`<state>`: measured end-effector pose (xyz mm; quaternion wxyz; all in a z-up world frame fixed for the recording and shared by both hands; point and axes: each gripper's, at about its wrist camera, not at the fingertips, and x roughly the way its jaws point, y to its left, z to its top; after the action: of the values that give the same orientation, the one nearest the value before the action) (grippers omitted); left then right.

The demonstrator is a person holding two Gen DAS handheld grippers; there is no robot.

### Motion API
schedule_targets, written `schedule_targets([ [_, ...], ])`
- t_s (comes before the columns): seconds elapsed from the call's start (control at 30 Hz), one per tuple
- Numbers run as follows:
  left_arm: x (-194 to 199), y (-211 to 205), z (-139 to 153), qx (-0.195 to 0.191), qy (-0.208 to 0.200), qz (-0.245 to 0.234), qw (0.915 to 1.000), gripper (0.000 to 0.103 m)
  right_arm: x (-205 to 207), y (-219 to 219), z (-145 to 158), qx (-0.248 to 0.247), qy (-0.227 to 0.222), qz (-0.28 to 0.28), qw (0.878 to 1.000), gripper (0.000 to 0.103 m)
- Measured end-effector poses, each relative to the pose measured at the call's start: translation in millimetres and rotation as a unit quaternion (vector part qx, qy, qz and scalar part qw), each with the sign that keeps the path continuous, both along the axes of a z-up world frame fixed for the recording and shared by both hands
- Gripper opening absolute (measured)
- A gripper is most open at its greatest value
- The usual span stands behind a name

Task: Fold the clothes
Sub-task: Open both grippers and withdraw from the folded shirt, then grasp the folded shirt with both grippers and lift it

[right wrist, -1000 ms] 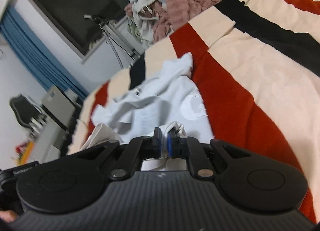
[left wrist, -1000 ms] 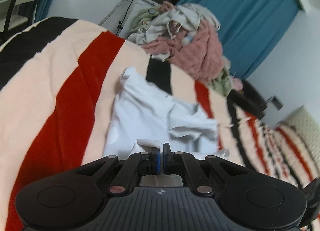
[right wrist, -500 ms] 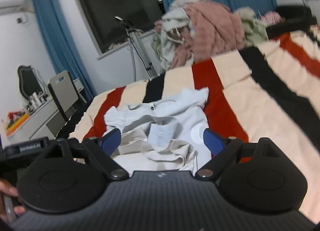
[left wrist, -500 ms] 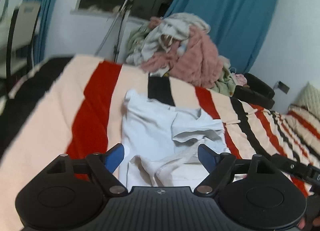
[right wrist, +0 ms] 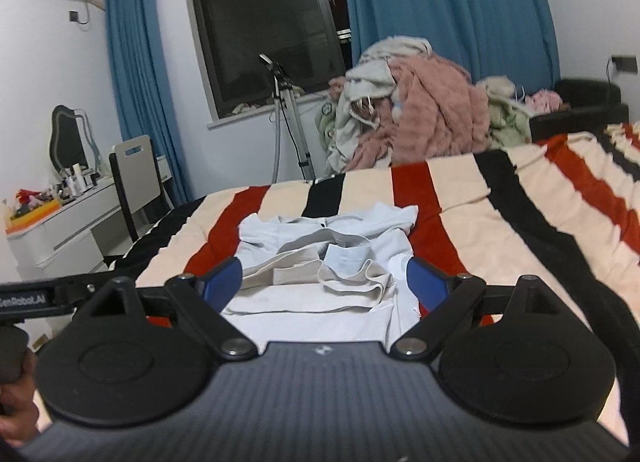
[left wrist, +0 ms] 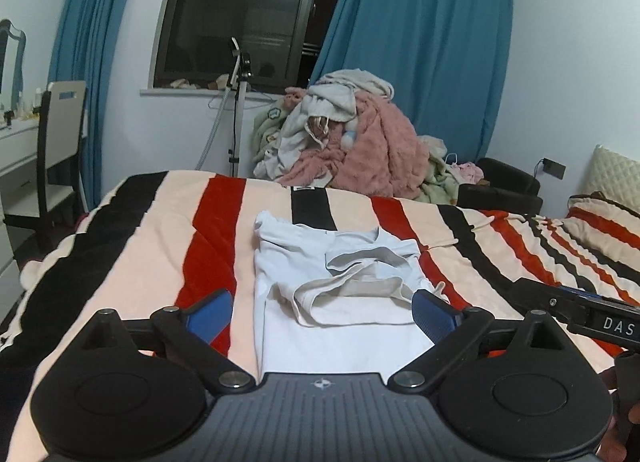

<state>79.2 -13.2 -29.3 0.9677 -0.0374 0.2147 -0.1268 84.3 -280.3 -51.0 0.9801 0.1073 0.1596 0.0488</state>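
The pale shirt [left wrist: 320, 274] lay half-folded on the striped bed [left wrist: 132, 246]. Left gripper [left wrist: 322, 312] jaws were still spreading wide, nothing between them; right gripper [right wrist: 324, 280] jaws gaped too, empty. Laundry pile [left wrist: 344, 134] sat behind.

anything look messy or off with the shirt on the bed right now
Yes: the white shirt on the striped blanket isn't folded flat. Its hem is bunched in loose ridges across the middle, and a sleeve corner sticks out at the far left.

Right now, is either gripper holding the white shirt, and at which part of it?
Nothing is held. The left gripper, jaws opening, and the open right gripper are clear of the white shirt.
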Motion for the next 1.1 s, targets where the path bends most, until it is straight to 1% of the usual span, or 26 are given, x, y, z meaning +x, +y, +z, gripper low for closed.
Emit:
schedule_targets([
  [0.13,-23,4,-6,0.001,-0.003,0.004,1.0000,0.097,-25,6,-3,-0.013,-0.010,-0.007,1.000,0.090],
  [0.2,-30,5,-9,0.004,-0.002,0.006,1.0000,0.097,-31,10,-4,-0.019,-0.011,-0.007,1.000,0.090],
  [0.37,-31,4,-18,0.015,0.008,0.015,0.9997,0.097,-34,16,-5,-0.034,-0.018,-0.007,0.999,0.090],
  [0.4,-29,5,-19,0.013,0.013,0.014,0.9997,0.097,-33,15,-6,-0.035,-0.017,-0.008,0.999,0.090],
  [0.5,-24,8,-24,0.000,0.030,0.015,0.9994,0.097,-29,15,-8,-0.034,-0.012,-0.012,0.999,0.090],
  [0.6,-18,12,-30,-0.024,0.056,0.014,0.9980,0.097,-27,14,-9,-0.030,-0.008,-0.015,0.999,0.090],
  [0.63,-16,13,-33,-0.036,0.068,0.013,0.9970,0.097,-27,14,-10,-0.031,-0.007,-0.016,0.999,0.090],
  [0.67,-14,17,-37,-0.060,0.087,0.010,0.9944,0.097,-27,15,-10,-0.031,-0.007,-0.016,0.999,0.090],
  [0.77,-4,27,-52,-0.120,0.149,0.009,0.9814,0.097,-27,15,-10,-0.034,-0.005,-0.016,0.999,0.090],
  [0.87,7,35,-71,-0.174,0.209,0.009,0.9622,0.097,-26,16,-11,-0.032,-0.001,-0.016,0.999,0.090],
  [0.97,18,42,-94,-0.231,0.264,0.012,0.9362,0.097,-23,15,-11,-0.032,0.003,-0.019,0.999,0.090],
  [1.0,21,44,-102,-0.251,0.280,0.014,0.9264,0.097,-23,15,-11,-0.032,0.004,-0.020,0.999,0.090],
  [1.07,26,51,-119,-0.300,0.302,0.028,0.9045,0.097,-22,14,-12,-0.032,0.006,-0.022,0.999,0.090],
  [1.1,28,55,-126,-0.321,0.306,0.039,0.8954,0.097,-22,14,-12,-0.031,0.007,-0.022,0.999,0.090],
])
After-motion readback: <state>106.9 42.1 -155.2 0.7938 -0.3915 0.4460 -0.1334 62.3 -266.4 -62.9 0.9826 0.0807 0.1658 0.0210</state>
